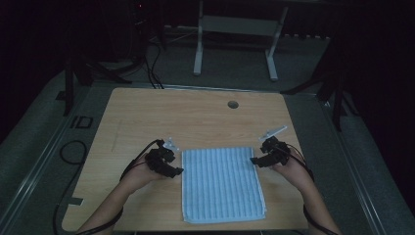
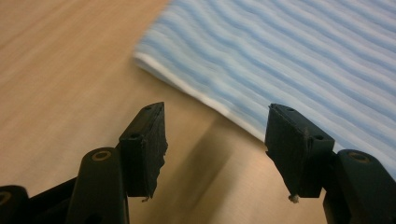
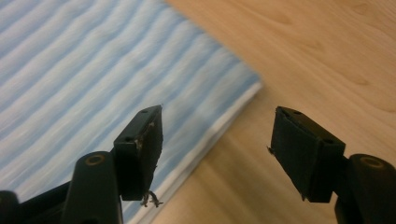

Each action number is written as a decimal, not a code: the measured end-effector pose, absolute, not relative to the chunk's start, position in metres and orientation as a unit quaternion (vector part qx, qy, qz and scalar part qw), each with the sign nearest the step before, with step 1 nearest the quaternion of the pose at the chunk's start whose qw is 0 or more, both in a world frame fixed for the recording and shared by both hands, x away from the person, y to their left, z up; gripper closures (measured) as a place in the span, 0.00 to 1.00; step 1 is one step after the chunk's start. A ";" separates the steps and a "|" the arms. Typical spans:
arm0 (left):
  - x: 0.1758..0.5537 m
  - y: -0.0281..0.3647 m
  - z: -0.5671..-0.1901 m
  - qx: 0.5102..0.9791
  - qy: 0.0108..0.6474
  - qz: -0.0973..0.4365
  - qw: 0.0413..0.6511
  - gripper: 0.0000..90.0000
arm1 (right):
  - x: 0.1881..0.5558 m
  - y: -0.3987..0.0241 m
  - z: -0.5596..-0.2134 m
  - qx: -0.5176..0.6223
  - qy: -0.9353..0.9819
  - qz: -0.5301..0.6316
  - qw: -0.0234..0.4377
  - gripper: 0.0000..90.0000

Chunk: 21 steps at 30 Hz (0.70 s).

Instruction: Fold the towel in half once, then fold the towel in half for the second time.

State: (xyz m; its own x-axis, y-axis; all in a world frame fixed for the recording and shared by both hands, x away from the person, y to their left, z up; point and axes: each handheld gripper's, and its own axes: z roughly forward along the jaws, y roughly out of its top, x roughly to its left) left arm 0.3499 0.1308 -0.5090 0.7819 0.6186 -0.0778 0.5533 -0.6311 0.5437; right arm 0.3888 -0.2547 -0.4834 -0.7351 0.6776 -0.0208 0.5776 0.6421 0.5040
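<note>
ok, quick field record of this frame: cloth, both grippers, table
cloth: blue-and-white striped towel, flat, folded into a rectangle, at the table's near edge
left gripper: open, nothing between the jaws, at the towel's left edge near its far corner
right gripper: open, nothing between the jaws, at the towel's right edge near its far corner
table: light wood, round hole near the far edge

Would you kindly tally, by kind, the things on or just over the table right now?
Striped cloth: 1
Grippers: 2, the left gripper and the right gripper, both with jaws open at the cloth's far corners
Total: 3
</note>
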 end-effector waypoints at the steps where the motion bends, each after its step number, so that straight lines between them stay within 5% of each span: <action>1: 0.354 0.130 -0.509 0.900 0.328 0.063 0.282 0.43 | 0.395 -0.255 -0.484 0.356 0.898 0.239 0.101 0.32; 12: 0.388 0.125 -0.511 0.889 0.352 0.055 0.286 0.41 | 0.424 -0.249 -0.480 0.386 0.887 0.236 0.097 0.26; 21: 0.403 0.117 -0.516 0.890 0.365 0.055 0.270 0.43 | 0.438 -0.247 -0.486 0.407 0.884 0.210 0.096 0.36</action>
State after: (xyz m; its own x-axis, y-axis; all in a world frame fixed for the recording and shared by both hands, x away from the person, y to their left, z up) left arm 0.4030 0.1169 -0.5164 0.7279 0.6785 -0.0986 0.6191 -0.5885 0.5200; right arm 0.4381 -0.2471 -0.4857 -0.6495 0.7603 0.0013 0.6796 0.5798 0.4494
